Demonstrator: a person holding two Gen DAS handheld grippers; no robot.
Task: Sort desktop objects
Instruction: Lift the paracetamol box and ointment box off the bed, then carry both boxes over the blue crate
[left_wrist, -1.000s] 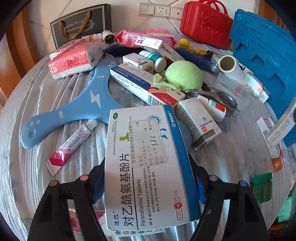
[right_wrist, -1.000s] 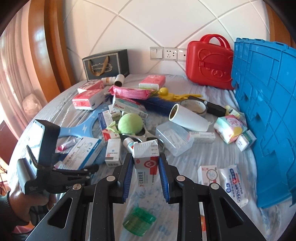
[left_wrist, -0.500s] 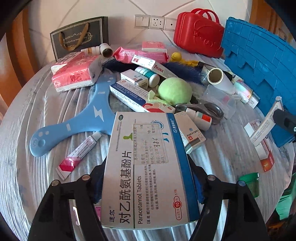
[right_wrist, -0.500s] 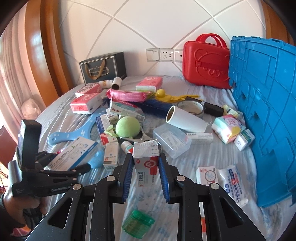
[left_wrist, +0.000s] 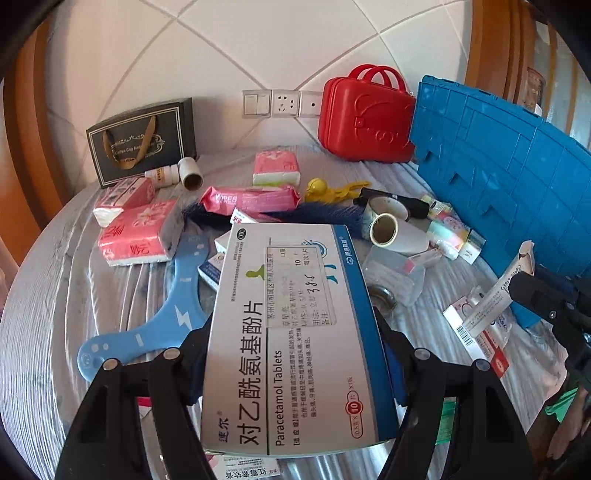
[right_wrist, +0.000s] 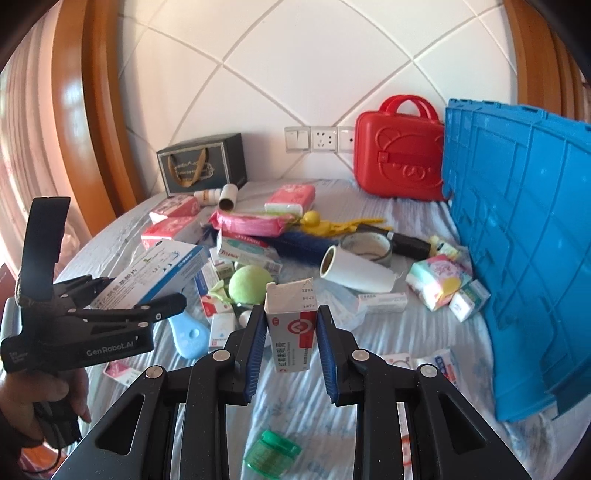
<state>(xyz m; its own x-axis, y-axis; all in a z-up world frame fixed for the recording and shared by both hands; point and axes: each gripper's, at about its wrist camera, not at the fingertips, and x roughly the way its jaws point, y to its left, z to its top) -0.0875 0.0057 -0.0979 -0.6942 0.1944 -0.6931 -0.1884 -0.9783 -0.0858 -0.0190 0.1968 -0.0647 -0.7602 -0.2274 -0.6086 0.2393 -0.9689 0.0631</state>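
Paracetamol box (left_wrist: 295, 332) clamped between left gripper (left_wrist: 295, 354) fingers.

Back edge: gift bag (right_wrist: 201, 166) at left, suitcase (right_wrist: 400, 164) at right, wall sockets (right_wrist: 319, 139) between.
Right side: crate (right_wrist: 524, 236) standing on edge.
Middle: ball (right_wrist: 250, 283) left of paper roll (right_wrist: 356, 274).
Near edge: jar (right_wrist: 272, 448).

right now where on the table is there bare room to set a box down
Bare cloth lies left of the blue boomerang and pink tissue pack, out to the table edge. A smaller patch sits between the green jar and blue crate. The middle, around the green ball and paper roll, is crowded.
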